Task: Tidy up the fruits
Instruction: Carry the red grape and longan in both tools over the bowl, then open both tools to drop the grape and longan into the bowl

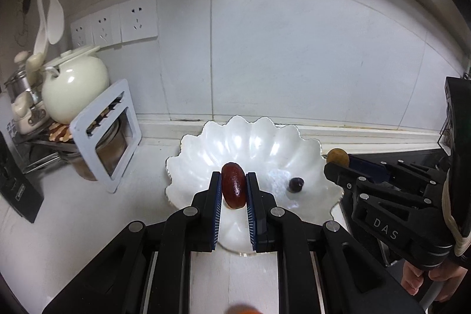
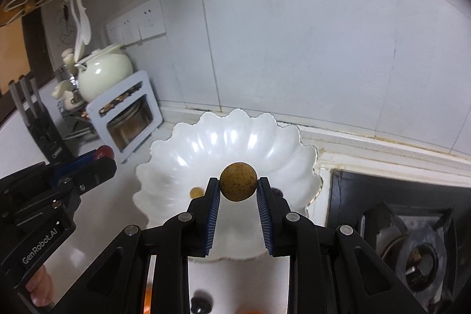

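My left gripper (image 1: 233, 181) is shut on a dark red oval fruit (image 1: 233, 188), a date by its look, held over the near part of a white scalloped bowl (image 1: 206, 143). A small dark grape (image 1: 295, 184) lies inside the bowl. My right gripper (image 2: 238, 185) is shut on a round brownish-yellow fruit (image 2: 238, 181) above the same bowl (image 2: 188, 143); a small yellow fruit (image 2: 196, 192) lies in the bowl behind its left finger. The right gripper (image 1: 338, 162) also shows at the bowl's right rim in the left wrist view, and the left gripper (image 2: 103, 155) at the far left of the right wrist view.
A cream teapot (image 1: 73, 87) and a white rack with a jar (image 1: 109, 137) stand left of the bowl. A knife block (image 2: 44, 128) is further left. A gas hob (image 2: 412, 240) lies to the right. Sockets (image 1: 117, 25) sit on the tiled wall. A dark fruit (image 2: 201, 303) lies on the counter near me.
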`<act>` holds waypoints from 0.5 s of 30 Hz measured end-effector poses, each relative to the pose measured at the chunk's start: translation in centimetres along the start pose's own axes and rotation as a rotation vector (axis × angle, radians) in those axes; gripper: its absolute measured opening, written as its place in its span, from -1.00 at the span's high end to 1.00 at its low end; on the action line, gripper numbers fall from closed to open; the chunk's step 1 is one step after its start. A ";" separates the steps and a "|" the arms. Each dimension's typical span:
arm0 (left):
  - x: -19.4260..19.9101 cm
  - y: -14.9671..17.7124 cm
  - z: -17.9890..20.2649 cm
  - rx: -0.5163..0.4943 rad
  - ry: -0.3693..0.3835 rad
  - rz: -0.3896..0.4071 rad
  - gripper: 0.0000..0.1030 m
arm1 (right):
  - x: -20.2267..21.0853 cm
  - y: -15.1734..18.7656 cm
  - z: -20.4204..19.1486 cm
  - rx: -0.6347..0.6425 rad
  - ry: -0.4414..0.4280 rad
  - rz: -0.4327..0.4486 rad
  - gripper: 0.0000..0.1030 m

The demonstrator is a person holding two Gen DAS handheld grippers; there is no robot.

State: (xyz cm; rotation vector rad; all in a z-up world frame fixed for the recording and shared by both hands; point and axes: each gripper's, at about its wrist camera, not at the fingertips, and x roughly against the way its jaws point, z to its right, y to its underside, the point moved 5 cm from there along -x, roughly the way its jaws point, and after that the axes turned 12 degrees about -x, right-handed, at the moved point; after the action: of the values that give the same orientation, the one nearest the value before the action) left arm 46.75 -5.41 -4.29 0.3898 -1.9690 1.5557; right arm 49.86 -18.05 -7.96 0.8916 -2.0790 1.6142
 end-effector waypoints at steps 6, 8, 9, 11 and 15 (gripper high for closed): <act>-3.4 -0.9 -0.7 -0.003 0.006 -0.044 0.67 | -2.6 -1.4 0.4 -0.005 0.014 -0.036 0.47; -4.4 -1.1 -0.9 0.002 0.012 -0.058 0.67 | -3.6 -1.8 0.4 0.000 0.018 -0.059 0.47; -5.0 -1.2 -0.9 0.003 0.014 -0.067 0.67 | -4.1 -1.9 0.5 0.001 0.019 -0.066 0.47; -6.1 -1.3 -1.1 0.007 0.021 -0.086 0.67 | -5.2 -2.2 0.5 0.008 0.027 -0.088 0.47; -8.4 -1.5 -1.4 0.022 0.040 -0.123 0.67 | -6.9 -2.8 0.8 0.011 0.030 -0.122 0.47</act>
State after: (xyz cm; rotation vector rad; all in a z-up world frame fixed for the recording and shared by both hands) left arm 54.59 -5.55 -8.03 0.4767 -1.8629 1.4976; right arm 56.85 -17.50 -10.46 0.9717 -1.9575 1.5678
